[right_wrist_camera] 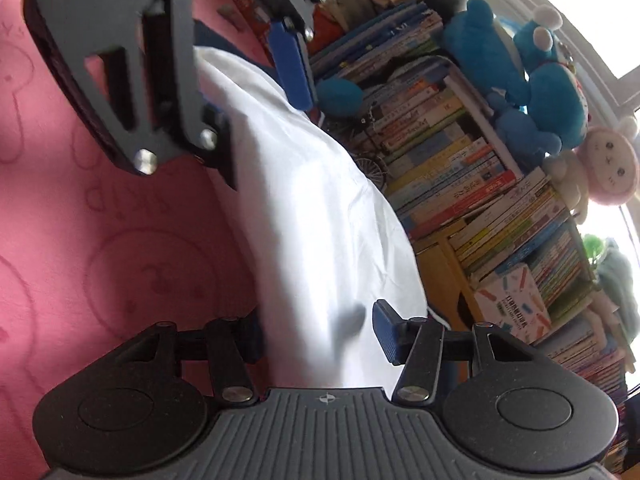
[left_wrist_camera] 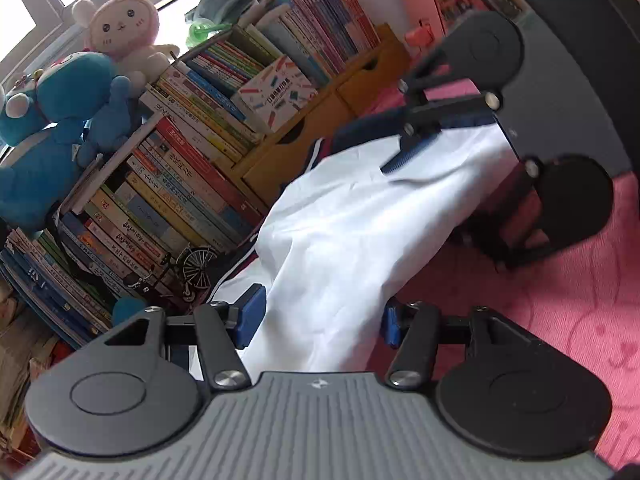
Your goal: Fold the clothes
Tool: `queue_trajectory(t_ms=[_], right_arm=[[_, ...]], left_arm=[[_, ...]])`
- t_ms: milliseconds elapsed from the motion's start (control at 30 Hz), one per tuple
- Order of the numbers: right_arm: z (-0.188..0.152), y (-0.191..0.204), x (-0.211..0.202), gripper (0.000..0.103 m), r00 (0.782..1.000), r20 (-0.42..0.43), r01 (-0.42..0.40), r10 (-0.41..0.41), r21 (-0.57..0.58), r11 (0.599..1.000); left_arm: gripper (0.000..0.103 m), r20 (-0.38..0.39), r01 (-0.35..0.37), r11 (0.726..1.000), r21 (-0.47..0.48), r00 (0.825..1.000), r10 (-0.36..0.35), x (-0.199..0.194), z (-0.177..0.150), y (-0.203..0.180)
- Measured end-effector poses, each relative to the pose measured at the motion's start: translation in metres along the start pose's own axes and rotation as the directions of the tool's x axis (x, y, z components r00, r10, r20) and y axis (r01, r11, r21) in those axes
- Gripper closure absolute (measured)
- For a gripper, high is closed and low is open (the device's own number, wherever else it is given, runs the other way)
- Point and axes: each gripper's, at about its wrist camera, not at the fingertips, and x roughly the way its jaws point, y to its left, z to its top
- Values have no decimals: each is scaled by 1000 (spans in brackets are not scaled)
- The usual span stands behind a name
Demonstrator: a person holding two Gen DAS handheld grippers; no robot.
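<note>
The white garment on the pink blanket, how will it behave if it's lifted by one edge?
The white garment will probably go floppy: it drapes in soft creases over the pink blanket. It looks thin and light, so it should rise easily. The slack middle may sag, since the left gripper and right gripper stand at opposite ends.

Both wrist views face each other closely (tilted), sharing the bookshelf [left_wrist_camera: 168,184].
</note>
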Motion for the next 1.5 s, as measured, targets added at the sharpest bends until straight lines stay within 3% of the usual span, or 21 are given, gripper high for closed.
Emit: queue_trajectory(t_ms=[167, 333, 400, 433, 467, 533, 633, 800, 1000, 1133, 1300, 1500], right_arm=[[-20, -8, 10, 58, 998, -57, 35, -41, -103, 994], [-50, -7, 13, 59, 991, -106, 55, -80, -223, 973], [-59, -9, 19, 63, 988, -125, 61, -91, -230, 971], [-62, -10, 22, 67, 987, -133, 62, -93, -216, 974], [-62, -10, 26, 79, 985, -153, 46, -77, -199, 979], [-62, -8, 26, 91, 984, -158, 52, -87, -215, 975], [-64, -1, 17, 95, 982, -115, 113, -153, -300, 947], [-78, -22, -16, 96, 973, -59, 194, -225, -329, 924], [-92, -27, -75, 96, 977, -30, 197, -212, -258, 946], [-104, -17, -90, 96, 980, -47, 177, -194, -240, 955], [-120, -6, -99, 96, 982, -85, 148, -171, -222, 964], [-139, 9, -110, 95, 981, -130, 114, -142, -199, 973]], left_arm=[[42, -136, -104, 958, 268, 980, 144, 19, -43, -4], [45, -187, -135, 966, 219, 966, 177, 31, -58, 16], [52, -198, -152, 968, 199, 961, 192, 38, -59, 20], [64, -206, -161, 967, 196, 958, 202, 43, -59, 18], [78, -216, -162, 965, 207, 954, 207, 46, -58, 13], [86, -219, -186, 942, 280, 943, 251, 51, -57, 0], [89, -210, -203, 925, 322, 937, 279, 42, -57, -3], [89, -186, -233, 901, 366, 930, 316, -4, -59, 9], [89, -184, -250, 926, 283, 933, 308, -63, -58, 9], [89, -225, -196, 942, 273, 939, 260, -72, -69, -15], [89, -290, -154, 949, 275, 928, 235, -68, -89, -33], [87, -349, -169, 957, 235, 904, 245, -71, -105, -27]])
